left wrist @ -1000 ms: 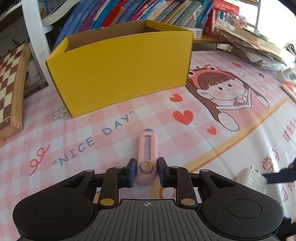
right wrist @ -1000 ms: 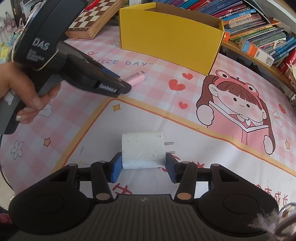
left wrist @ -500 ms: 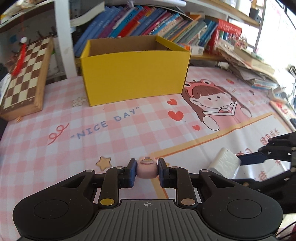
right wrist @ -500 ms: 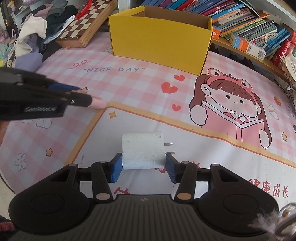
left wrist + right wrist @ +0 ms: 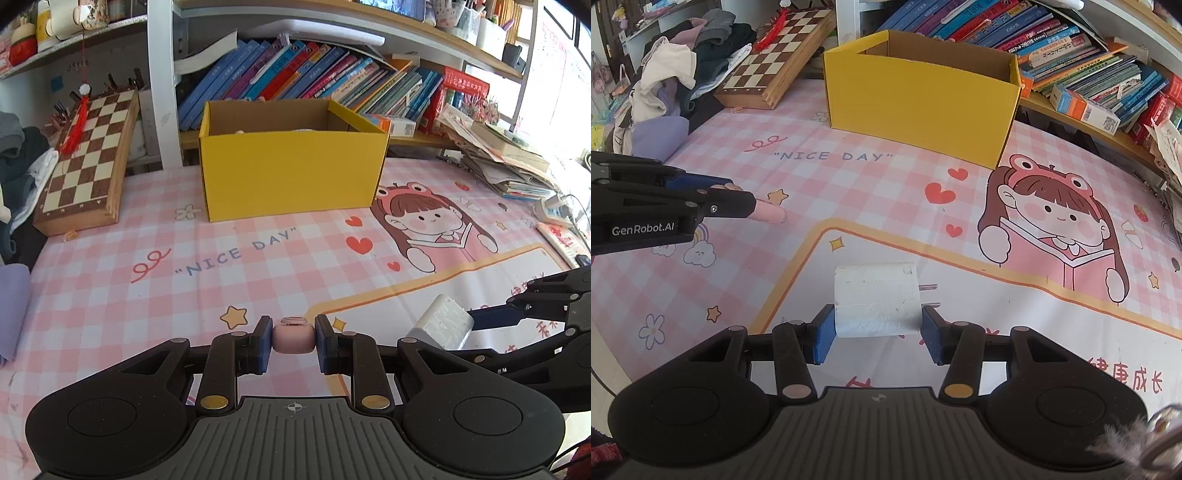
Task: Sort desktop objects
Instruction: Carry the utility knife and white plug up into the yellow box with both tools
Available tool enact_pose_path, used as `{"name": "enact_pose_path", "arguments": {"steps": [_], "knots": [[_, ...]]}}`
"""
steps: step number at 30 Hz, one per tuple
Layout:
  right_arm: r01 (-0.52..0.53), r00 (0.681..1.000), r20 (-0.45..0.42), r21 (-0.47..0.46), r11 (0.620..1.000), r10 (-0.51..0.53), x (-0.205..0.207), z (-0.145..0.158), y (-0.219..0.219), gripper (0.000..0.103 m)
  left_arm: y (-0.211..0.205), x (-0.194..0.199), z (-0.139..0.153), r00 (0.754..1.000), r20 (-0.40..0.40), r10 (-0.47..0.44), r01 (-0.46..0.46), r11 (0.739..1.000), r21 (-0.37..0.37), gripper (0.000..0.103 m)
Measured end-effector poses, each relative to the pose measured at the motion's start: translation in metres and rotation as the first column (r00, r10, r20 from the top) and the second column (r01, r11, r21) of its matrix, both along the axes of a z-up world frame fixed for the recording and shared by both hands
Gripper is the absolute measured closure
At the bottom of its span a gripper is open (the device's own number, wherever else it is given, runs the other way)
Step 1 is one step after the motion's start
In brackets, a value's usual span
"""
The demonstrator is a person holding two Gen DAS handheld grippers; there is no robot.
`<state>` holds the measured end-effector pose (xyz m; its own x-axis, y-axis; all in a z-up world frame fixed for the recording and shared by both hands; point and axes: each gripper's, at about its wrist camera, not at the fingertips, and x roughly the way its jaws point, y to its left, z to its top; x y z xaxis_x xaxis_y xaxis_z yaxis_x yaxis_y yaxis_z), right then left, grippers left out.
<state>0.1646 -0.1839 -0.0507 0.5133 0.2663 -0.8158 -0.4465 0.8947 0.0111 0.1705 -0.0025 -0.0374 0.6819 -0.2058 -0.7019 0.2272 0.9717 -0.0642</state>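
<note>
My left gripper (image 5: 293, 341) is shut on a pink utility knife (image 5: 293, 338), held end-on above the pink mat; the knife also shows in the right wrist view (image 5: 768, 212). My right gripper (image 5: 877, 330) is shut on a white plug adapter (image 5: 875, 304) with its prongs pointing right, lifted over the mat; it also shows in the left wrist view (image 5: 441, 326). An open yellow cardboard box (image 5: 291, 173) stands at the back of the mat, also seen in the right wrist view (image 5: 919, 99). Something pale lies inside it, mostly hidden.
A wooden chessboard (image 5: 86, 162) leans at the back left. Rows of books (image 5: 303, 77) fill the shelf behind the box. Stacked papers (image 5: 502, 162) lie at the right. Clothes (image 5: 676, 77) are piled off the mat's left edge.
Both grippers have lifted and pulled back with their objects. The knife, flat on the mat a second ago, now hangs in my left gripper above it. The box looks farther away.
</note>
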Motion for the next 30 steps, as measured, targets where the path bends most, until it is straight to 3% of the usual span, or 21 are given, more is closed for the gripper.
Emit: {"name": "enact_pose_path", "arguments": {"steps": [13, 30], "knots": [[0.028, 1.0, 0.007, -0.004, 1.0, -0.028, -0.005, 0.004, 0.0, 0.056, 0.0, -0.006, 0.007, 1.0, 0.024, -0.018, 0.018, 1.0, -0.008, 0.08], [-0.004, 0.998, 0.063, 0.023, 1.0, 0.003, 0.029, 0.041, -0.002, 0.056, -0.012, 0.022, 0.048, 0.99, 0.126, -0.059, 0.057, 0.998, 0.02, 0.08]]}}
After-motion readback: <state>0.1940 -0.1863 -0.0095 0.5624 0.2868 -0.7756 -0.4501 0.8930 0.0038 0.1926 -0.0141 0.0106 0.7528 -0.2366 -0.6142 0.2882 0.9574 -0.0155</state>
